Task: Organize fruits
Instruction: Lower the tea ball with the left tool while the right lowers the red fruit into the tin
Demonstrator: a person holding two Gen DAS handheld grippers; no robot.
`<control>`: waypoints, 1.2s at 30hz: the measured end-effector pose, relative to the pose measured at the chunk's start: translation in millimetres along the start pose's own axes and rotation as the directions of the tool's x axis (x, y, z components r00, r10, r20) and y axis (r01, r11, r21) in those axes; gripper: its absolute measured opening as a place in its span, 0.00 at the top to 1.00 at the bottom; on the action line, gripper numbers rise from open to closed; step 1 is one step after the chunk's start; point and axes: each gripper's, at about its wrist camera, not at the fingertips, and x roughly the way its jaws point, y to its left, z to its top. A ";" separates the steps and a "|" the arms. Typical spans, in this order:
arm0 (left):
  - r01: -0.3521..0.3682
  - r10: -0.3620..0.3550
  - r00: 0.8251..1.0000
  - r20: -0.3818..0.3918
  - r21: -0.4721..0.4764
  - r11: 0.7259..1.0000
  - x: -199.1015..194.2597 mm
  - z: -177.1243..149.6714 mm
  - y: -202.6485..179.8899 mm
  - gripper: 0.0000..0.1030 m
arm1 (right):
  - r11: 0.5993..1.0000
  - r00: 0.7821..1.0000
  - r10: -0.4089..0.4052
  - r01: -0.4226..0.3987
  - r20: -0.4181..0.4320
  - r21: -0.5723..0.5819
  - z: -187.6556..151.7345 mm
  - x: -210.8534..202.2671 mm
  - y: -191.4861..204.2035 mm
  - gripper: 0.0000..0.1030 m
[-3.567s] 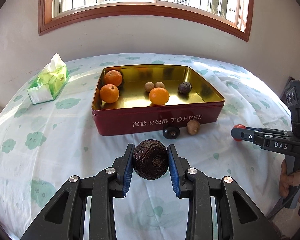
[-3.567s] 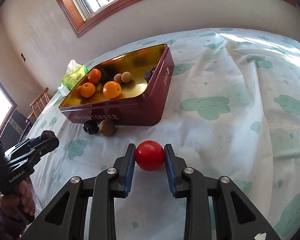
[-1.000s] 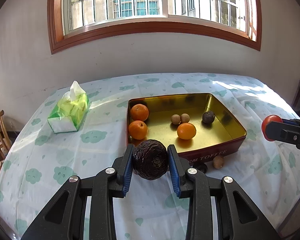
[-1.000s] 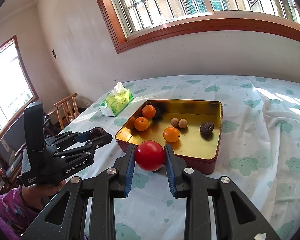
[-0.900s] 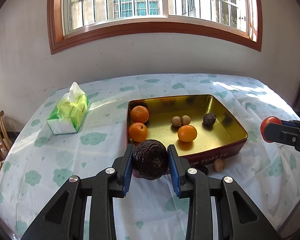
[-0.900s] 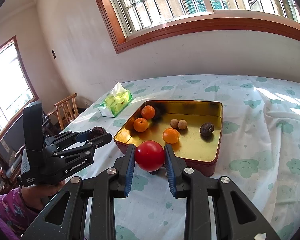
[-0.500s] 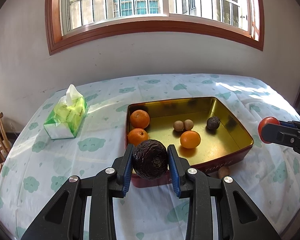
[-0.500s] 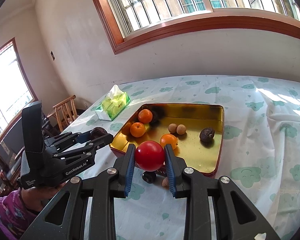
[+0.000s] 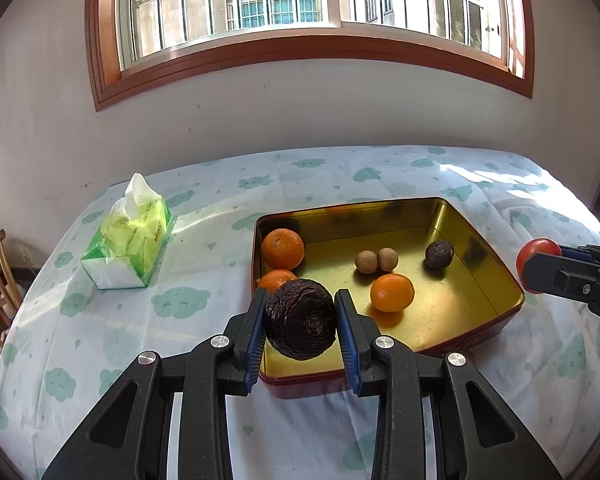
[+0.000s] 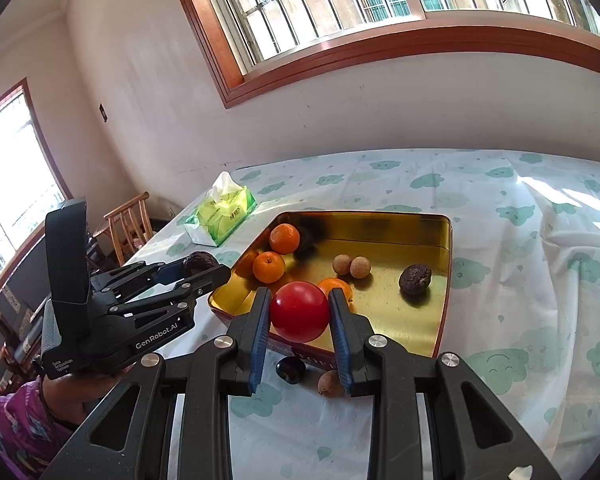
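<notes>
My left gripper point(image 9: 300, 320) is clamped on a dark, wrinkled fruit point(image 9: 300, 319), its blue pads pressed against both sides, and I hold it above the near left corner of the tin point(image 9: 480, 236). My right gripper point(image 10: 299, 312) is closed on a smooth red fruit point(image 10: 299, 312), held over the tin's near edge. The tin is red outside and gold inside, and it sits on a tablecloth point(image 9: 100, 320) printed with green clouds. Inside it lie three oranges: one near the back left point(image 9: 283, 249), one just in front of it, partly hidden by my left gripper point(image 9: 274, 279), and one nearer the middle point(image 9: 392, 293). Two small brown fruits point(image 9: 376, 260) sit touching each other, and another wrinkled dark fruit point(image 9: 439, 254) rests toward the right side. On the cloth, just outside the tin's near wall, a small dark fruit point(image 10: 290, 369) and a small brown one point(image 10: 329, 384) lie near each other. A green tissue pack point(image 9: 130, 240) stands well to the left of the tin.
</notes>
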 end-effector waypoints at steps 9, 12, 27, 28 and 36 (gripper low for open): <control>-0.001 0.001 1.000 -0.012 0.011 1.000 13.9 3.4 0.0 0.67 | 1.000 1.000 0.001 -0.001 -0.011 0.005 4.0 12.6 -6.6 0.73; -0.002 0.002 1.000 -0.013 0.014 1.000 17.1 4.8 0.0 0.67 | 1.000 1.000 0.001 -0.001 -0.013 0.007 4.7 15.0 -7.7 0.73; -0.009 0.010 1.000 -0.026 0.025 1.000 32.0 11.7 3.2 0.67 | 1.000 1.000 -0.001 0.001 -0.028 0.017 8.2 30.7 -16.2 0.73; -0.009 0.010 1.000 -0.028 0.026 1.000 33.7 12.2 3.2 0.67 | 1.000 1.000 -0.001 0.001 -0.029 0.018 8.3 31.7 -16.9 0.73; -0.010 0.012 0.999 -0.037 0.033 0.999 44.1 16.0 2.9 0.67 | 1.000 0.999 0.000 0.001 -0.039 0.024 10.5 40.8 -22.8 0.73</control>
